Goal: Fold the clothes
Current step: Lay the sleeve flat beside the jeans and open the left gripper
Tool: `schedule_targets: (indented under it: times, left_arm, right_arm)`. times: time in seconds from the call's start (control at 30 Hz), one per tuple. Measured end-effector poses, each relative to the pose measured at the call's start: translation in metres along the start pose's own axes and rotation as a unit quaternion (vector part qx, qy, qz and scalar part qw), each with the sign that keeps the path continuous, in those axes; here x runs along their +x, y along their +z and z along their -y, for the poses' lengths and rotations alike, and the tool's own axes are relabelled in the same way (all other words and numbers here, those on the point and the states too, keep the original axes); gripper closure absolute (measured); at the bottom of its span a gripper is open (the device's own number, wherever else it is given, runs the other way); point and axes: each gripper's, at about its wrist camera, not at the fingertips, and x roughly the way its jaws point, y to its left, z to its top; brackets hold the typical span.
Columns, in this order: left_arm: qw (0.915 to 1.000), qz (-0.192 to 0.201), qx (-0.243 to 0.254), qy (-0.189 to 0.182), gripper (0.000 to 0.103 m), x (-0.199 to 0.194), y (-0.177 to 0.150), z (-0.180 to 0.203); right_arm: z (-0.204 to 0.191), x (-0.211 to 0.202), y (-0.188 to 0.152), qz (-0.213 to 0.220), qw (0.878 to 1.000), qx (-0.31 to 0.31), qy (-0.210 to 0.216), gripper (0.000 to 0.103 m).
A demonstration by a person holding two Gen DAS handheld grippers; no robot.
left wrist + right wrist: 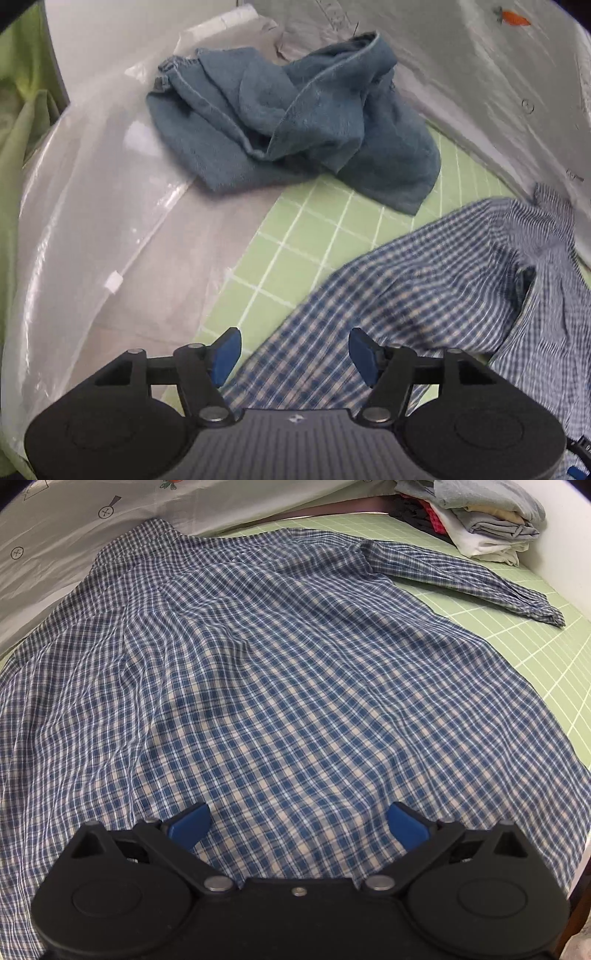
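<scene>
A blue and white checked shirt (266,686) lies spread flat on the green grid mat (546,635), one sleeve (461,579) stretched toward the far right. My right gripper (297,825) stands open just above the shirt's near hem, its blue pads apart with nothing pinched. In the left wrist view the same shirt (424,280) shows rumpled at the right. My left gripper (295,356) is open above the shirt's edge, pads clear of the cloth. A crumpled blue towel (295,118) lies farther back on the mat (295,236).
A stack of folded clothes (480,520) sits at the mat's far right corner. A grey printed sheet (74,528) borders the far side. Clear plastic sheeting (92,221) covers the surface left of the mat, beside green fabric (18,147).
</scene>
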Motion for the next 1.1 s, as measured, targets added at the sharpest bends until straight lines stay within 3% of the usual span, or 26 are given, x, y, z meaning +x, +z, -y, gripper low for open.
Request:
schedule_targets:
  times: [0.07, 0.23, 0.4, 0.5, 0.67, 0.77, 0.9, 1.1]
  left_arm:
    - [0.9992, -0.023, 0.026, 0.020, 0.038, 0.008, -0.010, 0.005]
    - [0.9939, -0.028, 0.086, 0.063, 0.032, 0.019, -0.025, 0.016]
    - [0.9924, -0.017, 0.091, 0.082, 0.021, 0.023, -0.029, 0.009]
    - [0.9878, 0.001, 0.096, 0.122, 0.017, 0.022, -0.026, 0.004]
    - [0.9827, 0.018, 0.098, 0.156, 0.016, 0.025, -0.011, -0.009]
    - [0.9704, 0.035, 0.123, 0.205, 0.016, 0.028, -0.002, -0.011]
    - [0.9627, 0.047, 0.127, 0.234, 0.016, 0.034, 0.012, -0.016]
    - [0.9600, 0.052, 0.116, 0.250, 0.015, 0.041, 0.026, -0.018]
  right_arm:
    - [-0.003, 0.001, -0.001, -0.001, 1.000, -0.007, -0.001, 0.000]
    - [-0.013, 0.001, -0.001, 0.000, 0.999, -0.034, -0.005, 0.000]
    - [-0.020, 0.001, -0.001, -0.003, 0.998, -0.057, -0.005, 0.000]
    - [-0.025, 0.001, -0.001, -0.004, 0.998, -0.068, -0.007, 0.000]
    - [-0.028, 0.002, -0.001, -0.003, 0.998, -0.069, -0.008, 0.000]
    - [-0.029, 0.002, -0.001, -0.002, 0.997, -0.071, -0.009, 0.000]
    - [-0.028, 0.002, -0.001, -0.003, 0.998, -0.070, -0.007, 0.000]
    - [-0.025, 0.003, -0.002, -0.005, 0.998, -0.061, -0.005, 0.000]
